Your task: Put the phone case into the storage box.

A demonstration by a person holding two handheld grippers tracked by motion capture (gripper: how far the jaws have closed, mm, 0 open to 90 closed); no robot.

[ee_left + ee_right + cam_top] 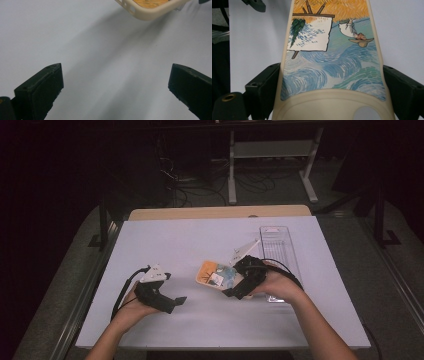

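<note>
We see our right gripper (234, 291) pinching the painted phone case (216, 275) by its sides above the white worktop (175, 245); our left gripper (177, 302) rests spread beside it.

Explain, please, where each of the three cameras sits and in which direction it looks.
High view: above the person's side, looking forward and down on the white table; both forearms, the left gripper and the right gripper show.
Left gripper view: on the left gripper, looking along its open black jaws across the table.
Right gripper view: on the right gripper, its jaws at both sides of the cream-rimmed phone case with a painted blue and orange picture.
Shared: all three see that case.
</note>
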